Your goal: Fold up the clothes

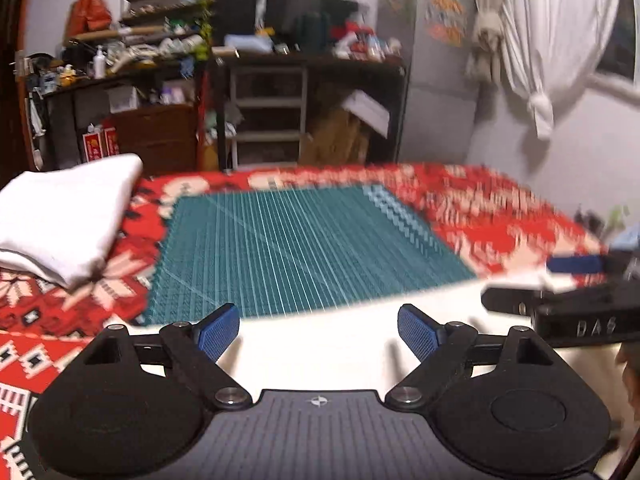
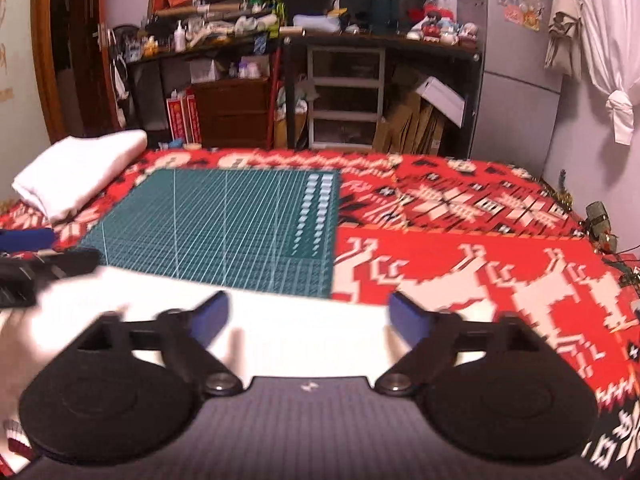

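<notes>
Both the left gripper and right gripper are hovering with jaws released over the soft white cloth garment lying along the patterned red blanket's near edge; limp and light, it is probably best pinched at its far hem.

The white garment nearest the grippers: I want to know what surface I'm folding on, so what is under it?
The white garment overlaps the near edge of the green cutting mat, which lies on the red patterned blanket. What is beneath the garment's middle is covered.

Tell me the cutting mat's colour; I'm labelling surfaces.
Teal green with pale grid lines, clearest in the right wrist view: cutting mat.
</notes>
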`<state>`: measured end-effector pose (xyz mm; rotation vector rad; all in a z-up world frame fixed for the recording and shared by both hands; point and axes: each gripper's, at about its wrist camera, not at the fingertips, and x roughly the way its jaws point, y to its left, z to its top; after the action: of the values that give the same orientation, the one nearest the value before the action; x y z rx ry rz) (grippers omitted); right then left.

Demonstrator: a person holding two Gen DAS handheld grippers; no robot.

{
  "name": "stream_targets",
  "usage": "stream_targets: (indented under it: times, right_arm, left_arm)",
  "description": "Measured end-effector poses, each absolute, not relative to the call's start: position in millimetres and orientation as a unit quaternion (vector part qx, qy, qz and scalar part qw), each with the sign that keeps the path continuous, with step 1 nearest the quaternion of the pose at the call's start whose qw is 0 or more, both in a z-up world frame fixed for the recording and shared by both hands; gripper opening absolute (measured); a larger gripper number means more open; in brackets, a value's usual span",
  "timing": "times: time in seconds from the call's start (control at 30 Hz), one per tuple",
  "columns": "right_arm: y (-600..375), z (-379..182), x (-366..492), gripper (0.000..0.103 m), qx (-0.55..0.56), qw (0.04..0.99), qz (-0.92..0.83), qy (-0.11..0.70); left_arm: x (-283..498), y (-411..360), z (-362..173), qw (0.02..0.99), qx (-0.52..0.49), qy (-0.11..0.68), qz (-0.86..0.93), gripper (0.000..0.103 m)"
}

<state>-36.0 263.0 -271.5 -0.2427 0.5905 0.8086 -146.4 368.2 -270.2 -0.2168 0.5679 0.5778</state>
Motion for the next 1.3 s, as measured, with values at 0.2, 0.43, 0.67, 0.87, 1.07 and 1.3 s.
stream_targets:
  times: [0.2,0.43,0.67,0.87,1.07,1.3]
  right_arm:
    - [266.2,-292.3,-40.3,0.102,-0.137,0.868,0.372,0.299]
    - [256.1,-305.7,-36.7,0.103,-0.120,0.866,0.379,0.303]
    - [258.0,-303.3,-30.9,0.103,-0.126,0.861,0.379,0.315]
    - [248.3,-283.0,-33.9,0.103,-0.130,0.851,0.380,0.339]
    - [228.6,-286.2,-51.4,0.103,-0.140,0.841,0.380,0.358]
    - [223.3,-300.6,-65.3,0.103,-0.149,0.853,0.383,0.323]
  left_arm:
    - [-149.5,364.6,-289.2,0.909,-0.095,0.291,0.284,0.102]
    - [-148.1,366.6,-290.5,0.909,-0.091,0.300,0.274,0.103]
    - [-139.8,370.8,-281.2,0.896,-0.097,0.347,0.259,0.103]
    - [-161.1,361.4,-271.6,0.886,-0.149,0.355,0.259,0.103]
    - [-172.3,330.8,-287.4,0.895,-0.087,0.345,0.268,0.103]
    - [-170.6,334.0,-285.8,0.895,-0.090,0.349,0.265,0.103]
